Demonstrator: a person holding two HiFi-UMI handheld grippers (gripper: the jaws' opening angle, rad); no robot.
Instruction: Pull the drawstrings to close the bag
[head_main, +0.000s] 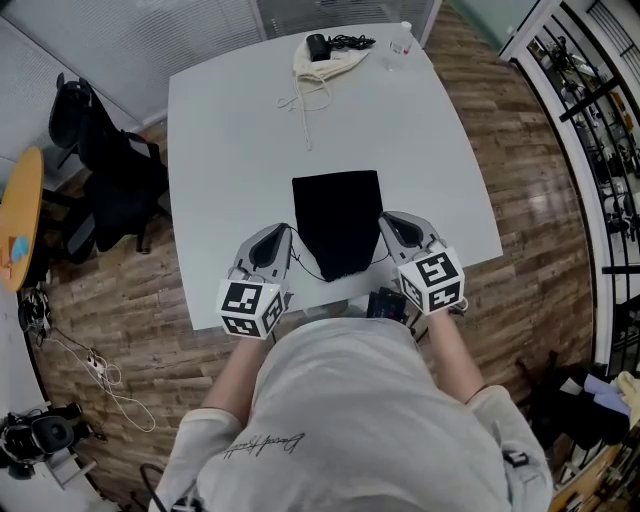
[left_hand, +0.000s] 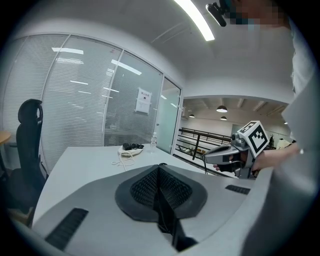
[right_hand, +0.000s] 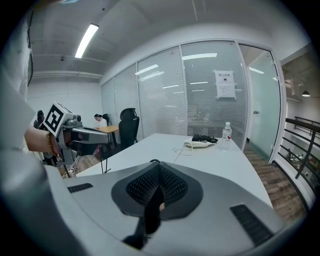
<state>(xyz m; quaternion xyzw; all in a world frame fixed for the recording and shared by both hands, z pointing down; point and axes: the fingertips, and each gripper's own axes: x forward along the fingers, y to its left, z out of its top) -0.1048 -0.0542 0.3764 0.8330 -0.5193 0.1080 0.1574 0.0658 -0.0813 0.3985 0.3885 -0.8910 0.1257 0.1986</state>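
The white desk (head_main: 230, 140) carries a black bag (head_main: 338, 222) lying flat near its front edge, between the two grippers. A cream bag (head_main: 325, 62) lies at the far end. The left gripper (head_main: 285, 233) sits just beside the bag's left corner, its fingers clenched on the left drawstring (left_hand: 163, 164). The right gripper (head_main: 386, 219) sits at the right corner, its fingers likewise clenched on the right drawstring (right_hand: 154, 160).

I note bag (head_main: 338, 222) black matt cloth, drawstrings (head_main: 306, 264) black cord; table (head_main: 230, 130) smooth matt white; floor (head_main: 520, 170) glossy wood planks; left gripper (left_hand: 161, 166) shell matt grey plastic, pads (left_hand: 142, 187) ribbed.
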